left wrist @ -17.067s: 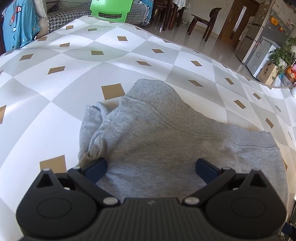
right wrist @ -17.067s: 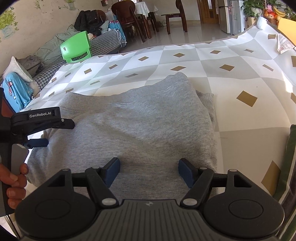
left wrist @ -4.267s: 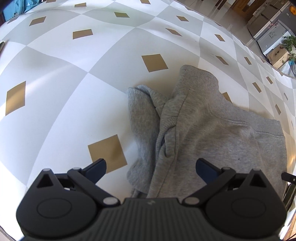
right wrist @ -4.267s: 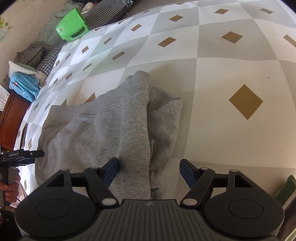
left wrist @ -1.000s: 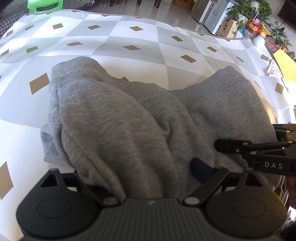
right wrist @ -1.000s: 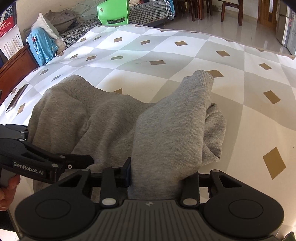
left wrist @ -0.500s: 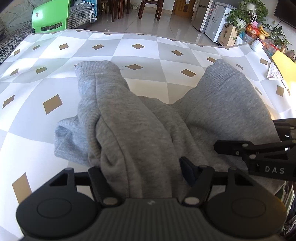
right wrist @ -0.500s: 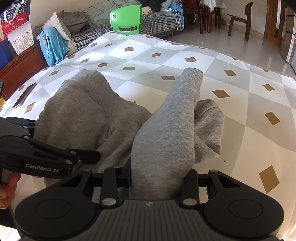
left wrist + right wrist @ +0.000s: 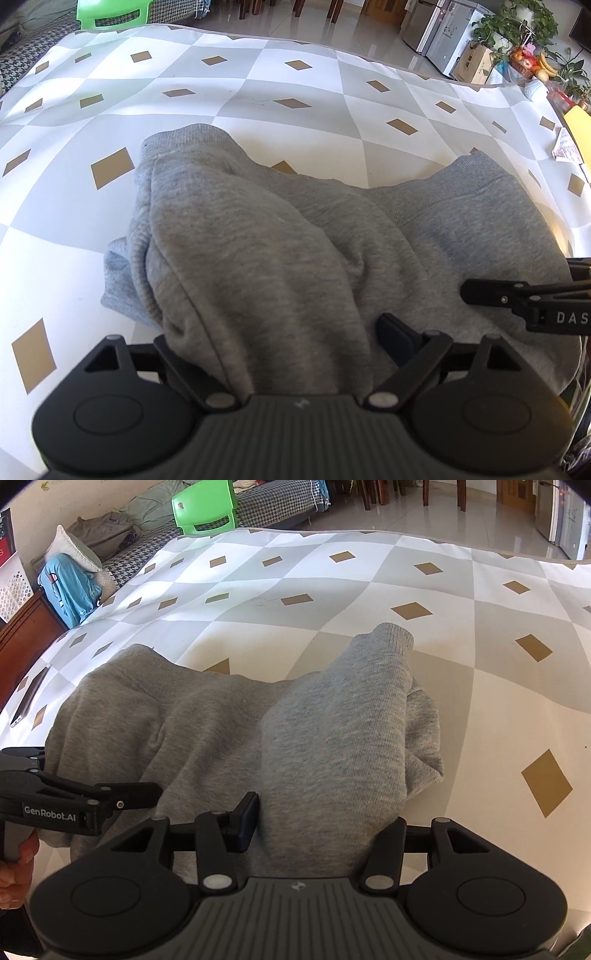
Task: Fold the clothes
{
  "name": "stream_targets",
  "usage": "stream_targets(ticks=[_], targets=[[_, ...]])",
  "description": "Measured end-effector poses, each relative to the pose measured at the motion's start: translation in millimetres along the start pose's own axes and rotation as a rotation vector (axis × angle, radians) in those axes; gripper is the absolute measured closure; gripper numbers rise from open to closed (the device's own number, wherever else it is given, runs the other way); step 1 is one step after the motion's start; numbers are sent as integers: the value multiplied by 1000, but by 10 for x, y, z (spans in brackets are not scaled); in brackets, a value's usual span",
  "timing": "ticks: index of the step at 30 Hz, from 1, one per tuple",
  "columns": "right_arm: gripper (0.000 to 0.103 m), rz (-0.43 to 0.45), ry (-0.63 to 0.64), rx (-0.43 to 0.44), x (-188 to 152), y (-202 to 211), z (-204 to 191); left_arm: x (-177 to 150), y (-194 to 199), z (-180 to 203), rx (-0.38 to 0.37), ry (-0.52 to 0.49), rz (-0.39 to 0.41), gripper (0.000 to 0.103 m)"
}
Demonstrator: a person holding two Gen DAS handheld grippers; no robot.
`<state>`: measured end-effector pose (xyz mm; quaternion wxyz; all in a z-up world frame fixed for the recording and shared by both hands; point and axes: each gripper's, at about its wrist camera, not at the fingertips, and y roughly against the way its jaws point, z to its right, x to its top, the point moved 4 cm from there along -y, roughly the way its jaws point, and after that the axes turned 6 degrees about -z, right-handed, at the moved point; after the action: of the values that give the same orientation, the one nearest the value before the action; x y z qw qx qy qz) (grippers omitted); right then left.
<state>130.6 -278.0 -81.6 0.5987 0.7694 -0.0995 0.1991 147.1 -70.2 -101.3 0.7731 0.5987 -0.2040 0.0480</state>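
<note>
**Partly buried jaws**

Mostly we see the grey sweatshirt bunched on the diamond-patterned cloth. Our left gripper is opening, sleeve between its jaws; cloth hides the left finger. Our right gripper is opening too around the other sleeve, whose folds cover the right fingertip.

Bare patterned bench stretches open beyond the grey sweatshirt; a phone lies at its left edge.
</note>
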Motion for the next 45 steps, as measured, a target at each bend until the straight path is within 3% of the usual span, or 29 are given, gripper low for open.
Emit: stream_targets(ticks=[8, 15, 17, 18, 20, 23, 25, 28, 45], targets=[[40, -21, -27, 11, 12, -74, 94, 19, -83, -75, -8, 13, -12, 0], [30, -19, -4, -15, 13, -135, 20, 27, -118, -28, 3, -14, 7, 1], [40, -15, 24, -31, 18, -145, -43, 26, -108, 14, 7, -25, 27, 8], [44, -12, 40, -27, 25, -140, -76, 24, -93, 46, 8, -29, 37, 17], [62, -2, 54, -23, 40, -122, -123, 25, -59, 106, 23, -37, 52, 26], [68, 23, 85, -46, 56, -65, -192, 32, -6, 163, 48, -43, 72, 36], [69, 48, 111, -59, 64, -7, -244, 57, 55, 177, 52, -40, 90, 44], [70, 92, 139, -64, 94, 116, -320, 109, 175, 212, 63, -64, 129, 48], [70, 206, 191, -86, 166, 537, -616, 156, 538, 284, 94, -43, 204, 49]])
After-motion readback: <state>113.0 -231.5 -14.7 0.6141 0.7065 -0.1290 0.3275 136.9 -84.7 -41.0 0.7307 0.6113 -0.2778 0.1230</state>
